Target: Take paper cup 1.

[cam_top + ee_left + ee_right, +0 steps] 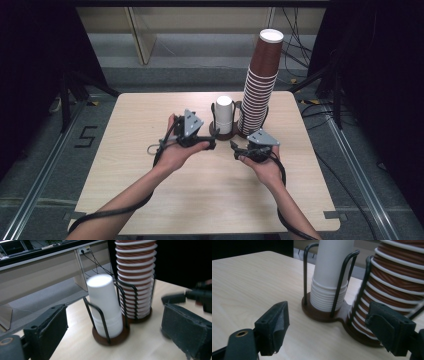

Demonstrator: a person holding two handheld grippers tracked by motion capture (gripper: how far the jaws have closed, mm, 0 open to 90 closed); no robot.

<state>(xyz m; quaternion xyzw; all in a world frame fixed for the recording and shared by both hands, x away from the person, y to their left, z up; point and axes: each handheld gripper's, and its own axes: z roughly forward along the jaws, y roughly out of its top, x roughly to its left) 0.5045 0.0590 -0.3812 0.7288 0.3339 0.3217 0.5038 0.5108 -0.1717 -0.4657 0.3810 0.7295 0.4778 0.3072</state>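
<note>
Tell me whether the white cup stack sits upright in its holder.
Upright. The white cup stack stands upside down, closed bottom on top, inside the wire holder, whose black rods rise around it, beside the taller brown cup stack.

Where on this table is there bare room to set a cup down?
Bare table left of the left gripper, and the near edge. Crowded at the back centre: white cup stack, brown cup stack, with the right gripper close.
</note>
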